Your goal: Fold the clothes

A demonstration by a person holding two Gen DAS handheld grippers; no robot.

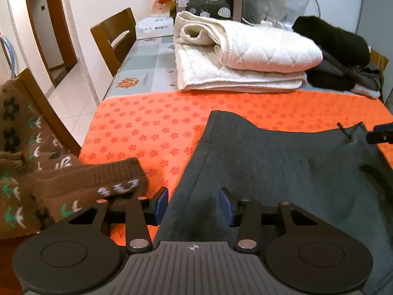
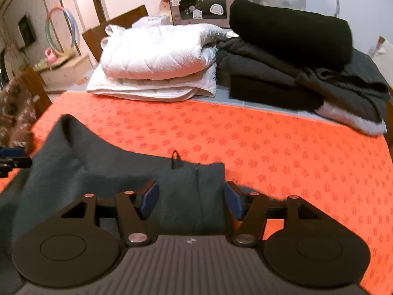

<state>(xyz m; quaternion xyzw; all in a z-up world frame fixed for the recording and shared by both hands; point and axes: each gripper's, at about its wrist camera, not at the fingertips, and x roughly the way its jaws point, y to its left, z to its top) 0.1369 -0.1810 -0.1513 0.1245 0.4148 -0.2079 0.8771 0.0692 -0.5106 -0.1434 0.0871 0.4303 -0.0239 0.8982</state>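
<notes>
The dark grey garment [image 1: 282, 167] is lying spread across the orange floral mat [image 1: 147, 127], near edge toward the person, far edge running across the middle of the mat with a small hang loop [image 2: 175, 158] poking up from it; both grippers are hovering over its near part. To my eye this is the moment between folds: the cloth is down and each side is lining up a fresh hold. The trick now is picking matching spots on the left and right edges so the fold lands square; taking a single layer cleanly; and keeping the brown patterned knit [image 1: 81, 179] at the left out of the bite, since it is sitting just beside the left pad.

The left gripper [image 1: 194, 205] is standing partly apart, blue pads [image 1: 161, 205] straddling the garment's left edge, nothing clamped. The right gripper [image 2: 191, 200] is standing wider apart over the cloth near the loop, grey fabric showing in the gap but the pads not pressing it.

Behind the mat, the folded white quilt [image 1: 240, 56] and the dark folded pile [image 2: 294, 56] are waiting well clear.
</notes>
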